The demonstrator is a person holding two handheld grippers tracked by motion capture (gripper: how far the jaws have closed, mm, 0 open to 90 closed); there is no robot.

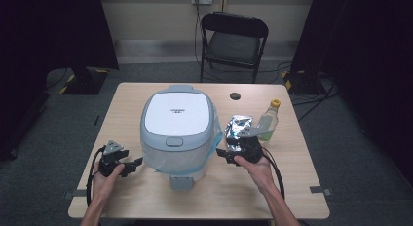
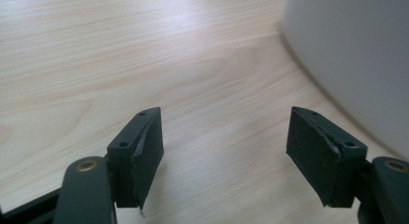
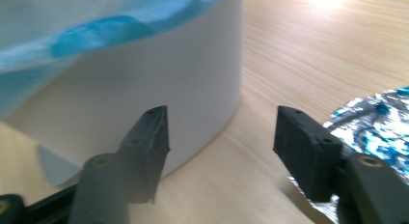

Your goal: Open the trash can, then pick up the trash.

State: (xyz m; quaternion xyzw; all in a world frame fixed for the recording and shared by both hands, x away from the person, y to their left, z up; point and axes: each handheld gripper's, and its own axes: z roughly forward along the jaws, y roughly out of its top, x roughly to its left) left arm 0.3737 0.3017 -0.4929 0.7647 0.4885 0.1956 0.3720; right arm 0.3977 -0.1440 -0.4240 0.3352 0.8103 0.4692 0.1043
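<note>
A white and grey rice cooker (image 1: 178,128) stands with its lid down in the middle of the wooden table (image 1: 126,104). Thin blue-edged plastic film (image 1: 204,160) hangs around its lower body. My left gripper (image 1: 138,162) lies low to the left of the cooker, jaws open and pointing at its wall, with nothing between them. In the left gripper view the open jaws (image 2: 224,151) frame bare wood, and the cooker (image 2: 357,55) is at the right. My right gripper (image 1: 221,153) sits at the cooker's right side, open and empty (image 3: 219,147), beside the cooker wall (image 3: 144,79) and the film (image 3: 96,26).
A crumpled silver foil pouch (image 1: 239,128) lies just behind the right gripper and reaches its right jaw in the right gripper view (image 3: 371,122). A clear bottle with a yellow cap (image 1: 269,120) stands further right. A black folding chair (image 1: 234,38) is beyond the table.
</note>
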